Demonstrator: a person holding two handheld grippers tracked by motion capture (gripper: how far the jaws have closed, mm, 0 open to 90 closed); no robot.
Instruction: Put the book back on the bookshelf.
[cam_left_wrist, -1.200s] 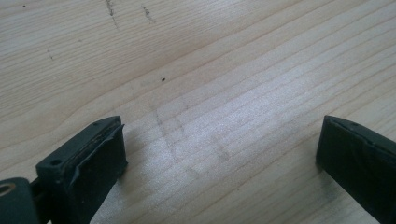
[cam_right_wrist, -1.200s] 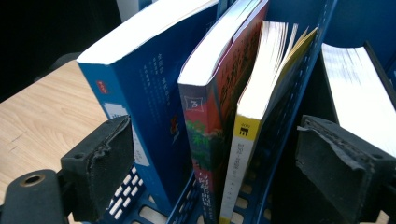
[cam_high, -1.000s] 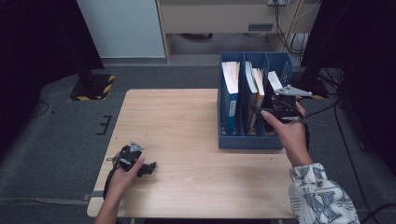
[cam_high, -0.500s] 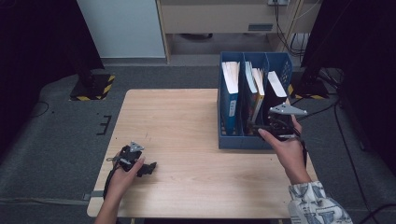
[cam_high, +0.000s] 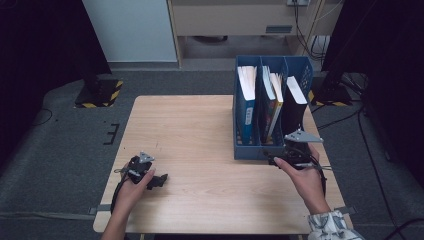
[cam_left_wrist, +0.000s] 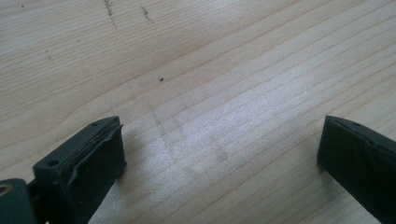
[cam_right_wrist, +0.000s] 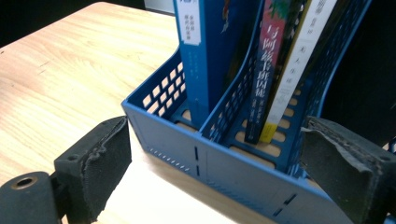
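Observation:
A blue three-slot file rack (cam_high: 248, 148) stands on the right half of the wooden table (cam_high: 200, 130). A blue book (cam_high: 246, 100) is in its left slot, thin books (cam_high: 272, 102) in the middle slot, a black book (cam_high: 295, 102) in the right slot. My right gripper (cam_high: 295, 150) is just in front of the rack's near right corner, open and holding nothing. Along its jaws I see the rack (cam_right_wrist: 219, 163) and the book spines (cam_right_wrist: 280, 70). My left gripper (cam_high: 150, 175) rests low at the table's near left, open over bare wood (cam_left_wrist: 210, 107).
The table's near edge (cam_high: 200, 231) lies just behind both hands. Beyond the far edge are a white cabinet (cam_high: 130, 30), a shelf unit (cam_high: 235, 20) and cables on the grey floor. Black stands (cam_high: 95, 85) flank the table on both sides.
My right gripper has drawn back from above the rack's right slot toward me and come down to the rack's front corner. The left gripper has stayed where it was.

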